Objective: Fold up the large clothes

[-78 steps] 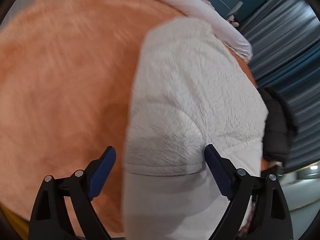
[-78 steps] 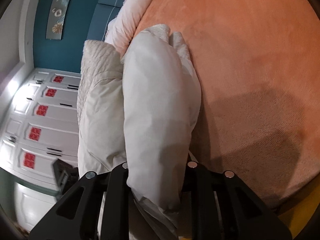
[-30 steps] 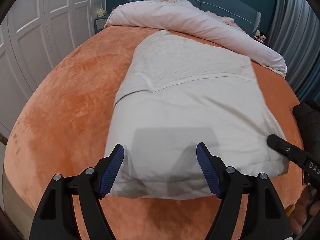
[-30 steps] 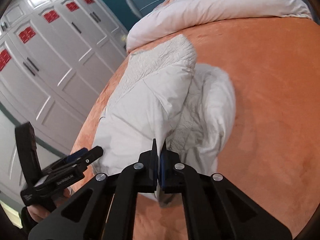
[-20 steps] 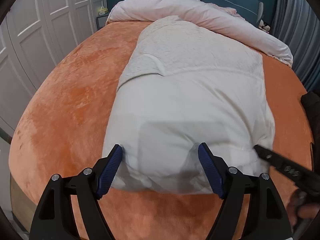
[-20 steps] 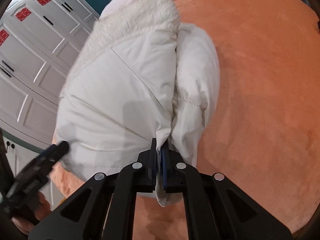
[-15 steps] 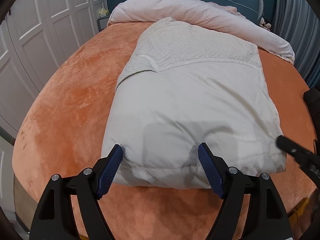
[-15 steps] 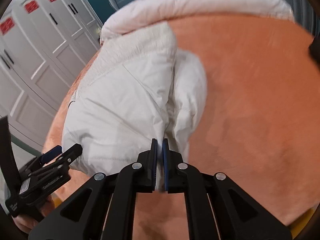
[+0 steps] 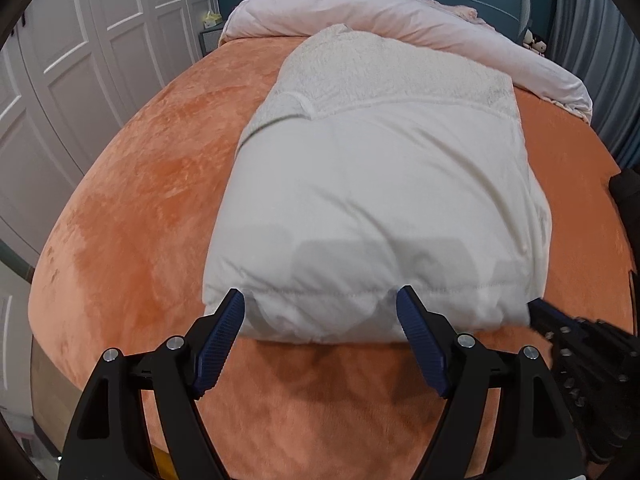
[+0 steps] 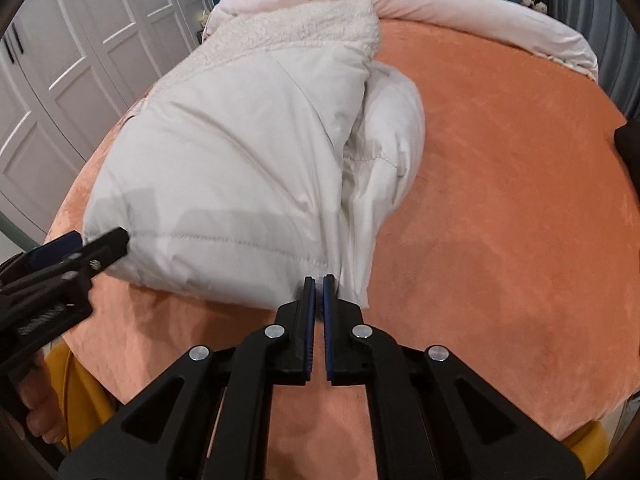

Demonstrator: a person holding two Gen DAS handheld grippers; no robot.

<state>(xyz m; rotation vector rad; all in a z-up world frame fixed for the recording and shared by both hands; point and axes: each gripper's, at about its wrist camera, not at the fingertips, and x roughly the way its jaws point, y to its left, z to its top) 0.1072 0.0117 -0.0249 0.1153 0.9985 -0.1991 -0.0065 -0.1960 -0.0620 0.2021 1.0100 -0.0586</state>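
We saw a puffy white jacket (image 9: 380,200), smooth quilted shell w/ a fleecy, nubbly panel at its far end, folded into a thick oblong bundle lying mid-bed. Stitched hem ran along its near edge. The bed (image 9: 140,200) was covered in plush orange velour; a rolled pale pink duvet (image 9: 400,28) lay across the far end, against a teal headboard. White panelled wardrobe doors (image 9: 80,60) stood along the left side, grey curtains at the right.

Left gripper (image 9: 320,304) had its jaws spread wide, straddling the near hem, blue ribbed pads either side, apparently not pressing. Right gripper (image 10: 317,280) had jaws pressed together at the jacket's near right corner; prob. pinching a bit of hem, though blur hid the contact.

Open orange cover lay right of the bundle & along the near edge.
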